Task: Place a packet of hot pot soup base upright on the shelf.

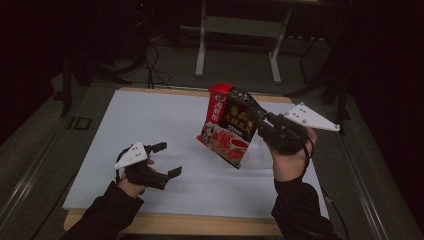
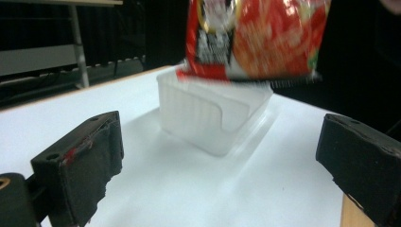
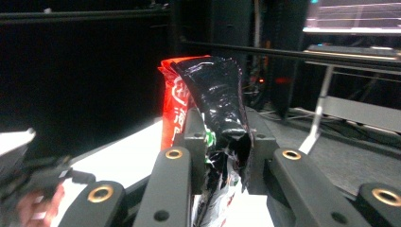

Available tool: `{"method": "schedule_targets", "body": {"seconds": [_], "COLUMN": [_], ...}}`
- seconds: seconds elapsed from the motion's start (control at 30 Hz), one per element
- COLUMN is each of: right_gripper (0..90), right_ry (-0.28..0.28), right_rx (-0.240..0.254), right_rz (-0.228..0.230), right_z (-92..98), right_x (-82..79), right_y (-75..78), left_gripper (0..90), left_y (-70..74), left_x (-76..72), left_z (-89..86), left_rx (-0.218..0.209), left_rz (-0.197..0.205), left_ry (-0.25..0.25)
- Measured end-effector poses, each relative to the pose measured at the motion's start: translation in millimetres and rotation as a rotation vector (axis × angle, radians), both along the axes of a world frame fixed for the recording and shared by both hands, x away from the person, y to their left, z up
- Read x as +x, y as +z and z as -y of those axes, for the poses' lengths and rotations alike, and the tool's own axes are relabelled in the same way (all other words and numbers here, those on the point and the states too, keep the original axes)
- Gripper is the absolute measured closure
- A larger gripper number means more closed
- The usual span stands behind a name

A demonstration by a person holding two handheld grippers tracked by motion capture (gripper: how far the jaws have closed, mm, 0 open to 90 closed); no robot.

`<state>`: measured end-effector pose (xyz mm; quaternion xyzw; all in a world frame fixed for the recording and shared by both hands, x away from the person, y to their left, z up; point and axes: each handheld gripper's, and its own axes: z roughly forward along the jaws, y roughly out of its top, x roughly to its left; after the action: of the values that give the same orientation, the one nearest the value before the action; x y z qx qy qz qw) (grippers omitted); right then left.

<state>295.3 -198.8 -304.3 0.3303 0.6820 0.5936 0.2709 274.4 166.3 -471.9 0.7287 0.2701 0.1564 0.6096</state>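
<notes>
A red and black snack bag (image 1: 227, 125) hangs in the air over the right half of the white table (image 1: 150, 120), with my right gripper (image 1: 256, 119) shut on its upper edge. In the right gripper view the jaws pinch the crumpled bag (image 3: 217, 109) between them. Below the bag stands a clear plastic box (image 2: 213, 111), also seen in the high view as a faint box (image 1: 262, 155). My left gripper (image 1: 167, 159) is low over the table's front left, open, nothing between its black pads (image 2: 92, 161).
A metal stand (image 1: 240, 30) and cables lie on the dark floor beyond the table. The wooden front edge (image 1: 200, 225) of the table runs close to the person's sleeves. Dark surroundings on both sides.
</notes>
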Motion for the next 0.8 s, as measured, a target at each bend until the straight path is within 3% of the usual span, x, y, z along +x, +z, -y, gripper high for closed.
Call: {"method": "schedule_targets", "body": {"seconds": [0.1,0.17,0.4,0.6,0.8], "right_gripper": [76.4,76.3,76.3,76.3,76.3], "right_ry": [-0.059,-0.102,-0.236,-0.303,-0.326], "right_rx": [0.0,-0.004,-0.031,-0.052,-0.069], "right_rz": [0.009,0.012,0.006,-0.012,-0.051], "right_z": [0.5,0.5,5.4,13.0,11.9], "right_x": [3.8,7.3,20.7,29.7,41.6], "right_y": [-0.9,-3.7,-19.2,-31.9,-48.4], "left_gripper": [2.3,2.3,1.7,1.2,1.2], "left_y": [-13.0,-18.9,-23.0,-23.7,-24.6], "left_x": [-2.4,-1.8,-1.1,-0.7,-0.9], "left_z": [-0.6,-3.0,-7.3,-6.1,-4.6], "left_rx": [0.015,0.042,0.054,0.028,0.036], "left_rz": [-0.009,-0.011,-0.013,-0.026,-0.024], "left_ry": [-0.012,0.009,0.037,0.035,0.029]}}
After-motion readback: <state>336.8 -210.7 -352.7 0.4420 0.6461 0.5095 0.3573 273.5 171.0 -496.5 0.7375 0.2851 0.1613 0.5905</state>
